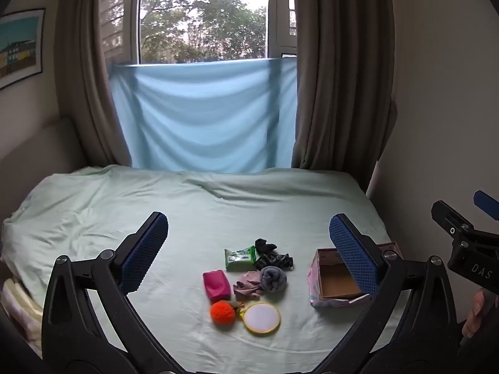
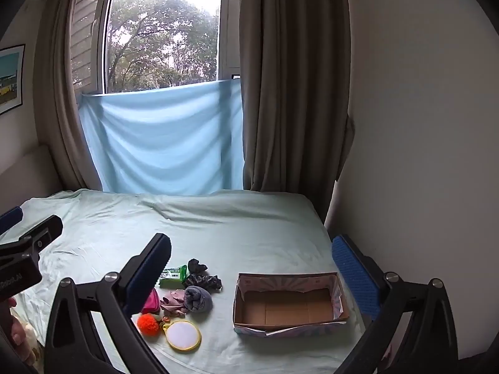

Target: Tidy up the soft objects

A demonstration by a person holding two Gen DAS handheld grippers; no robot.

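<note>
soft items [image 1: 249,275] beside box [image 2: 290,304] (empty)

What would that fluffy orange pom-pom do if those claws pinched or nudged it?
The orange pom-pom looks fuzzy and round, so it would probably squash under the pads and roll if nudged. It likely weighs very little, though something beside it may be attached and drag along.

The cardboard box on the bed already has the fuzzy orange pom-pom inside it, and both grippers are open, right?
Not quite. The cardboard box is empty, as the right wrist view shows. The orange pom-pom lies on the bed left of the box, beside the round mirror. The left gripper and right gripper are open.
</note>
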